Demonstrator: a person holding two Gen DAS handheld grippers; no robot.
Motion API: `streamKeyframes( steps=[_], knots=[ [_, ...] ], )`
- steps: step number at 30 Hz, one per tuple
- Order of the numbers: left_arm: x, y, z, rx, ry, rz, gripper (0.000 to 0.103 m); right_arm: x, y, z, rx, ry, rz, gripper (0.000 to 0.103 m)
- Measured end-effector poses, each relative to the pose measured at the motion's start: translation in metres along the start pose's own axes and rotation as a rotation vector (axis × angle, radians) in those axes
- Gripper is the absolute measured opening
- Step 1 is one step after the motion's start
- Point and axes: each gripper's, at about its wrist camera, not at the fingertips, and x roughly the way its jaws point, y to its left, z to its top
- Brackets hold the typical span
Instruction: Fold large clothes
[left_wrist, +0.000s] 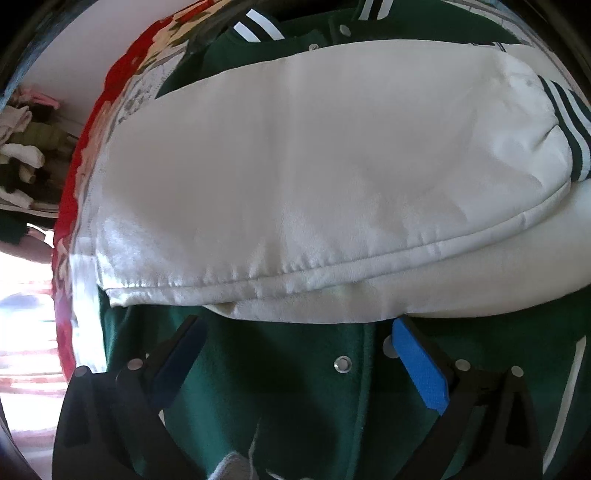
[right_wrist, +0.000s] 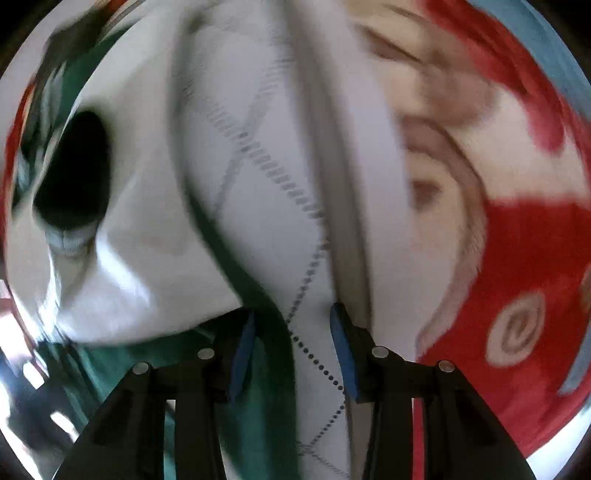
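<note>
A green varsity jacket (left_wrist: 280, 391) with white sleeves lies on a red floral cover. One white sleeve (left_wrist: 295, 177) is folded across the green body, its striped cuff (left_wrist: 569, 122) at the right. My left gripper (left_wrist: 295, 332) is open and empty, just above the green front, near a snap button (left_wrist: 342, 364). In the blurred right wrist view, my right gripper (right_wrist: 291, 328) is shut on the jacket's edge, green shell (right_wrist: 258, 406) and white quilted lining (right_wrist: 280, 206) between its blue pads (right_wrist: 343, 354). A white sleeve (right_wrist: 140, 258) with a dark cuff opening hangs at the left.
The red floral cover (left_wrist: 74, 206) (right_wrist: 524, 280) spreads under the jacket. A pile of mixed clothes (left_wrist: 26, 147) sits beyond the cover's left edge. Bright light comes in at the lower left.
</note>
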Motion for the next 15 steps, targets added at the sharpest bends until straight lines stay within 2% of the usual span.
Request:
streamKeyframes(
  steps=[3, 6, 7, 8, 9, 10, 11, 15],
  knots=[
    [-0.001, 0.001, 0.0, -0.003, 0.004, -0.002, 0.103, -0.009, 0.015, -0.004, -0.045, -0.011, -0.104, 0.044],
    [-0.004, 0.003, -0.002, -0.004, 0.005, 0.001, 0.103, -0.023, 0.03, -0.013, -0.133, -0.044, -0.062, 0.044],
    [-0.005, 0.005, -0.004, -0.011, 0.009, 0.002, 0.103, -0.017, 0.029, -0.012, -0.174, -0.029, -0.108, 0.044],
    [-0.007, 0.009, -0.005, -0.017, 0.01, 0.003, 0.103, -0.004, 0.02, -0.013, -0.185, 0.005, -0.218, 0.055],
    [-0.01, 0.013, -0.007, -0.022, 0.01, 0.0, 0.103, 0.004, 0.008, -0.012, -0.156, 0.026, -0.229, 0.062],
    [-0.013, 0.018, -0.01, -0.03, 0.01, -0.001, 0.103, 0.004, -0.013, -0.008, -0.069, 0.036, -0.161, 0.063],
    [-0.019, 0.028, -0.015, -0.043, 0.011, -0.004, 0.103, 0.0, -0.021, -0.005, -0.027, 0.055, -0.131, 0.063],
    [-0.038, 0.063, -0.038, -0.089, 0.024, 0.005, 0.103, -0.033, -0.035, -0.015, 0.021, 0.077, -0.051, 0.063]
  ],
)
